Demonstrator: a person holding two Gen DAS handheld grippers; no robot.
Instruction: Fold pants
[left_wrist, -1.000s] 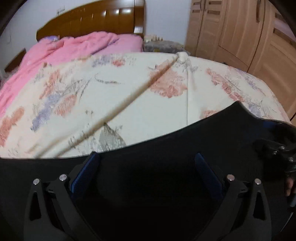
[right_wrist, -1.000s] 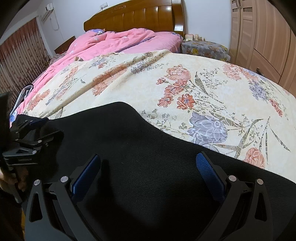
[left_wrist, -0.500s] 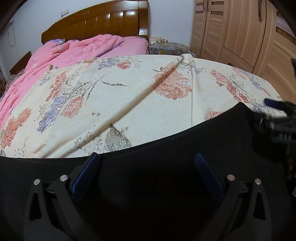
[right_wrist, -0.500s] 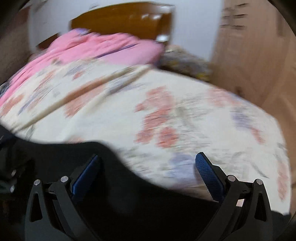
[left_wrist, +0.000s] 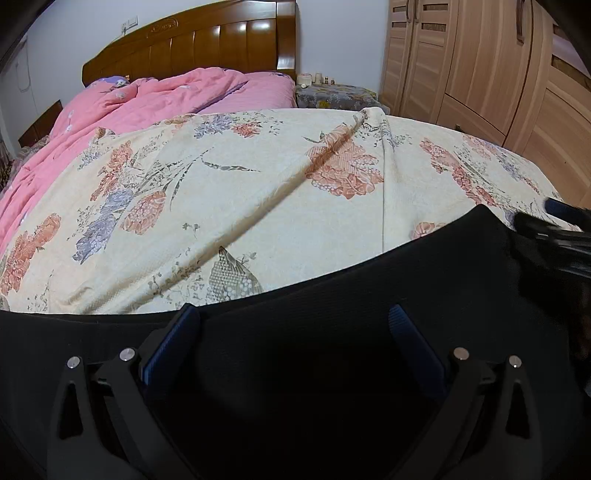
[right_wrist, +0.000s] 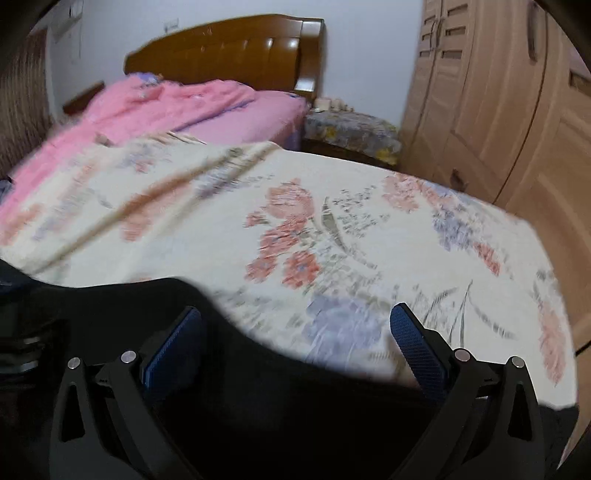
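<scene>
In the left wrist view my left gripper (left_wrist: 293, 328) stands wide, holding nothing, above the pants (left_wrist: 332, 325) that fill the lower frame on the bed (left_wrist: 258, 192).

In the right wrist view, which is blurred, my right gripper (right_wrist: 295, 330) is also wide, over the pants' edge at lower left. If I close too high, the jaws could miss the cloth.
</scene>
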